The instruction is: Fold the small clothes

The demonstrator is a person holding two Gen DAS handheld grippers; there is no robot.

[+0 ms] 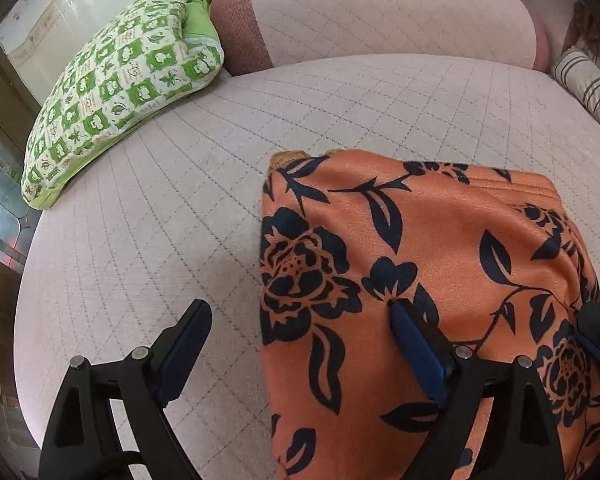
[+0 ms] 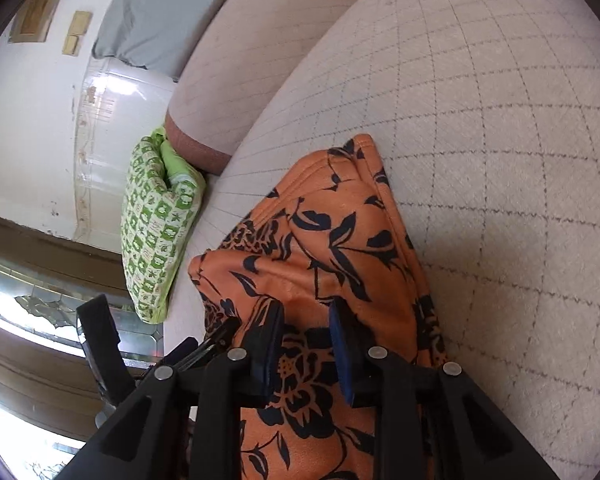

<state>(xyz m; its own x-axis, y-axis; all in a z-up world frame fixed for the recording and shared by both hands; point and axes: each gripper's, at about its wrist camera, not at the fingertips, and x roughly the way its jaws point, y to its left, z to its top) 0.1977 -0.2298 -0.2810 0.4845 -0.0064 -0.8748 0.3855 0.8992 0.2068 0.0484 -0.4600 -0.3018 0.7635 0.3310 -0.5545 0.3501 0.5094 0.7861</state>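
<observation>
Garment [image 2: 340, 240] beneath both parted jaws

Bare sofa seat [image 1: 160, 208] lies open across the frame's middle and left; the green checked pillow [image 1: 116, 92] blocks the upper left, the backrest [image 1: 380, 12] the top

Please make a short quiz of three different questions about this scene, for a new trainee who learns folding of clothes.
1. True or false: the left gripper is clamped shut on the orange floral garment.
2. Which item lies at the far left of the sofa seat? A) a striped towel B) a green patterned pillow C) a blue jacket
3. Fill in: the right gripper hangs over the ______ garment.

Key: 1. False; its jaws stand wide open, one finger over the seat, one over the garment. 2. B. 3. orange floral.
</observation>
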